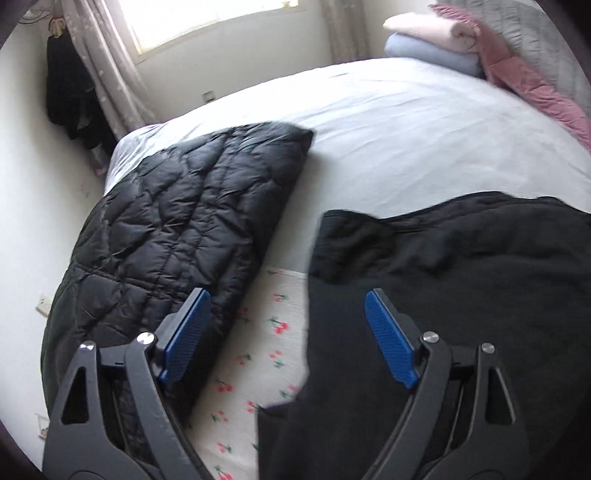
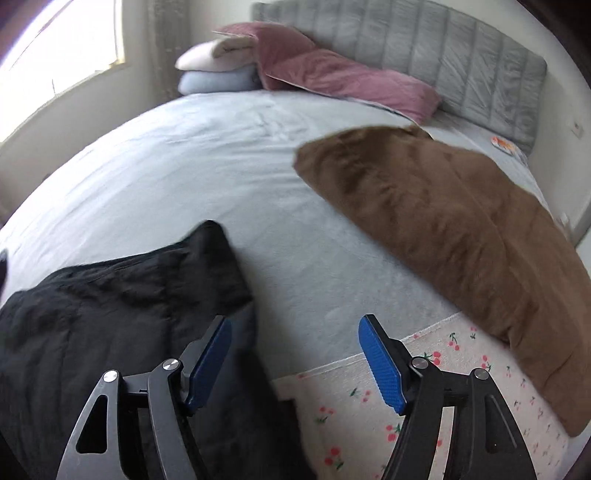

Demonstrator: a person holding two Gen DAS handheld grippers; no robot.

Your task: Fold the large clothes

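Note:
A black soft garment [image 1: 461, 295] lies crumpled on the near edge of the bed; it also shows at the lower left of the right wrist view [image 2: 110, 314]. My left gripper [image 1: 288, 299] is open and empty, above the garment's left edge and the cherry-print sheet [image 1: 255, 354]. My right gripper [image 2: 295, 325] is open and empty, with its left finger over the garment's right edge. A black quilted puffer jacket [image 1: 177, 229] lies folded to the left. A brown fleece garment [image 2: 443, 221] lies spread to the right.
The bed has a pale grey cover [image 2: 221, 155]. A pink quilted blanket [image 2: 332, 74], a cream pillow [image 2: 207, 55] and a blue pillow [image 2: 210, 81] lie by the grey headboard [image 2: 443, 55]. A window [image 1: 207, 22], curtain and hanging dark clothes [image 1: 74, 96] stand beyond the bed.

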